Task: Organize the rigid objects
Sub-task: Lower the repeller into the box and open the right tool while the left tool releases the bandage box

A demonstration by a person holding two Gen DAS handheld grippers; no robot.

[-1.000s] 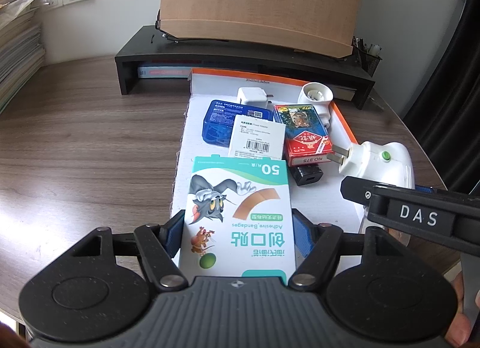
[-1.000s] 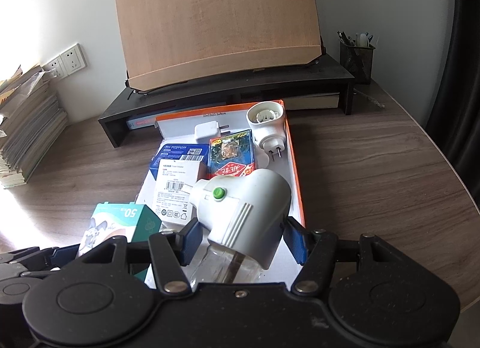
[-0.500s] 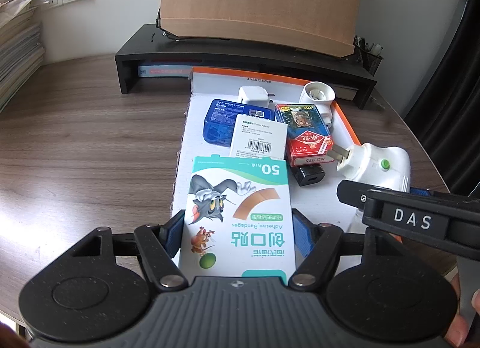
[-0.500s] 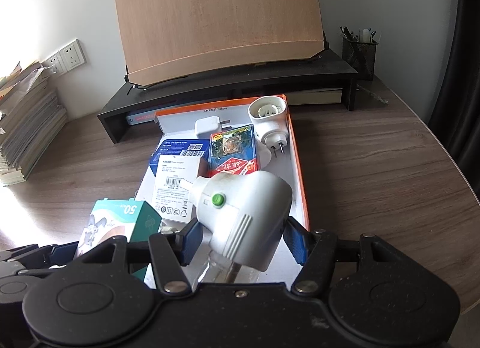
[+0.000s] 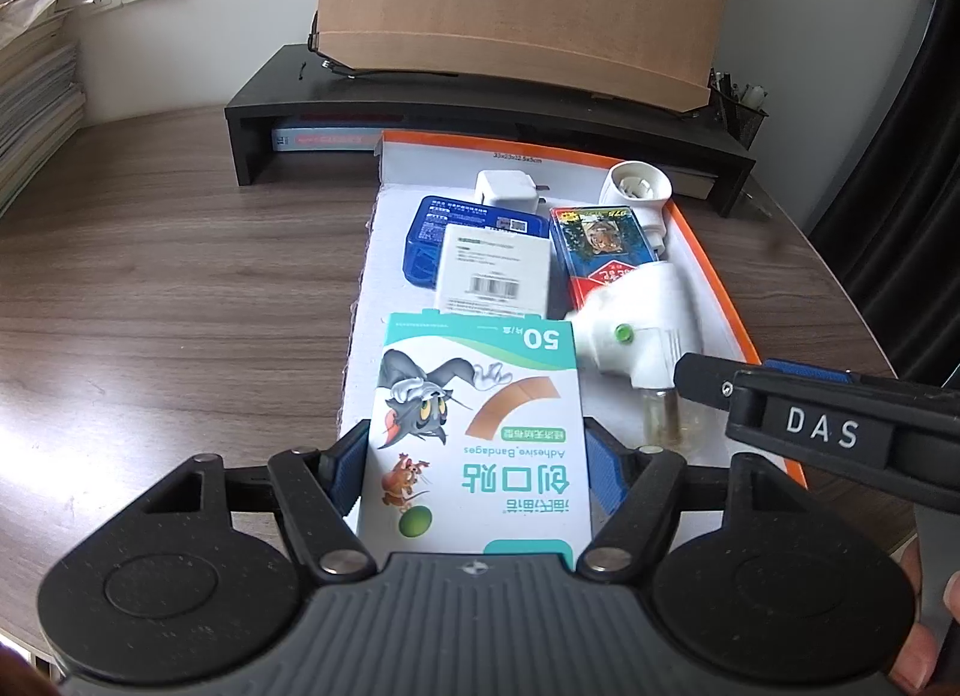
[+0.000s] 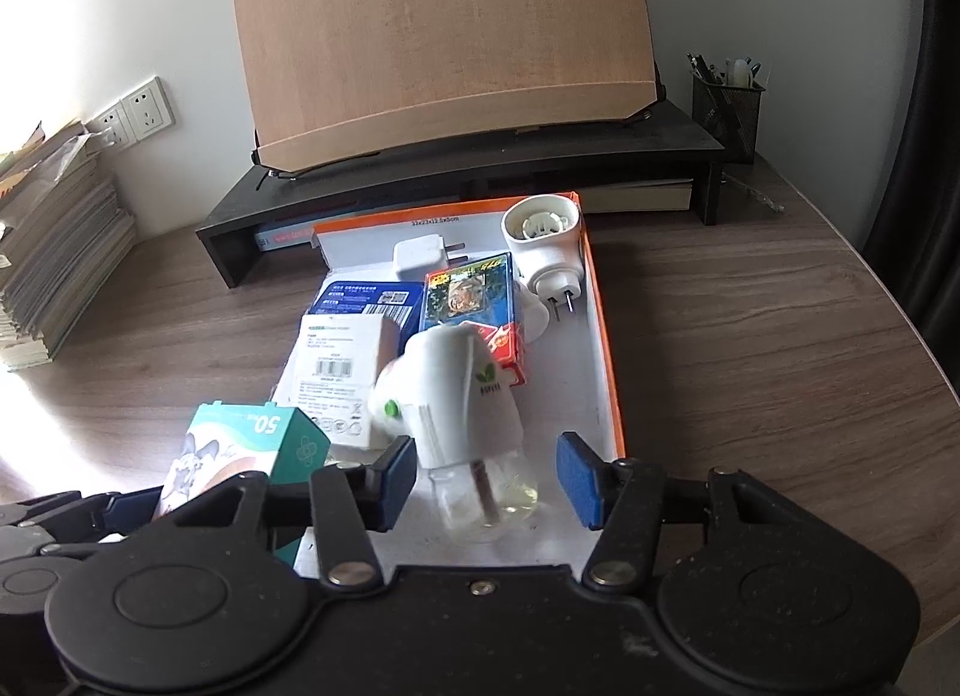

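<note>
My left gripper (image 5: 477, 456) is shut on a bandage box (image 5: 480, 426) with a cartoon cat, held over the near left of the white, orange-rimmed tray (image 5: 714, 270). The box also shows in the right wrist view (image 6: 252, 450). My right gripper (image 6: 486, 477) is open. A white plug-in mosquito repeller with a clear bottle (image 6: 462, 402) lies blurred between its fingers, free of the pads, on the tray floor (image 6: 576, 372). It also shows in the left wrist view (image 5: 636, 336).
The tray holds a blue case (image 5: 432, 234), a white labelled box (image 5: 492, 270), a red card pack (image 5: 600, 252), a white charger (image 5: 507, 189) and a second white plug-in (image 5: 639, 195). A black monitor stand (image 5: 480, 102) with a wooden board sits behind. Paper stacks (image 6: 54, 270) stand left.
My right gripper has opened and let go of the mosquito repeller, which has dropped and tipped onto the tray. The left gripper holds the bandage box in place.
</note>
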